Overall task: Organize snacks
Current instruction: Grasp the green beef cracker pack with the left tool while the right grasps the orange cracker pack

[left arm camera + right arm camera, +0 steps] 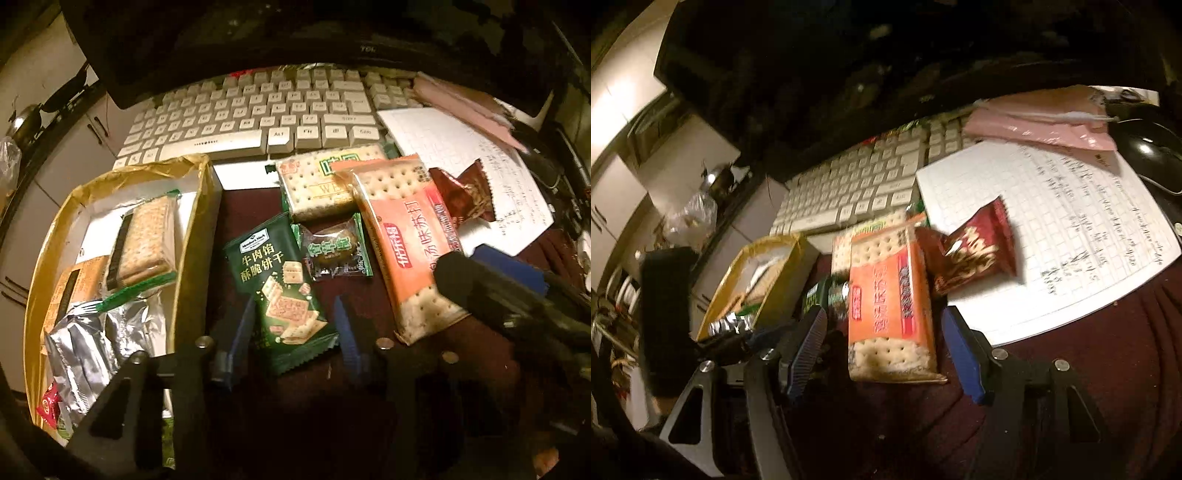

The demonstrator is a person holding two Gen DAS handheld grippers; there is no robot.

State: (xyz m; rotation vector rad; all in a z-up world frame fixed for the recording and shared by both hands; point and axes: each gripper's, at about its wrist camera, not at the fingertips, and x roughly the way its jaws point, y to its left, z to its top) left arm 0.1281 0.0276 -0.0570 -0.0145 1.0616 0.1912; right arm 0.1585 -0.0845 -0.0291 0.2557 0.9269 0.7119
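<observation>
Honestly, the biggest worry is the gold-lined open cardboard box (192,221) at the desk's left edge: it already holds a clear-wrapped cracker stack (146,240) and crumpled silver foil packs (88,343), so a careless drop could land on its rim and tip out. Next, the long orange soda-cracker packet (890,295) lies between the blue fingers of my right gripper (886,339), which stands spread wide and touches nothing; closing hard would likely crush the crackers. My left gripper (295,332) straddles the dark green biscuit packet (280,295), jaws half-closed but, as far as I can see, not yet pinching it; slick film could squirt out sideways. Smallest, the round cake in a clear green-edged wrapper (334,251) sits just beside that packet and could get dragged along.
</observation>
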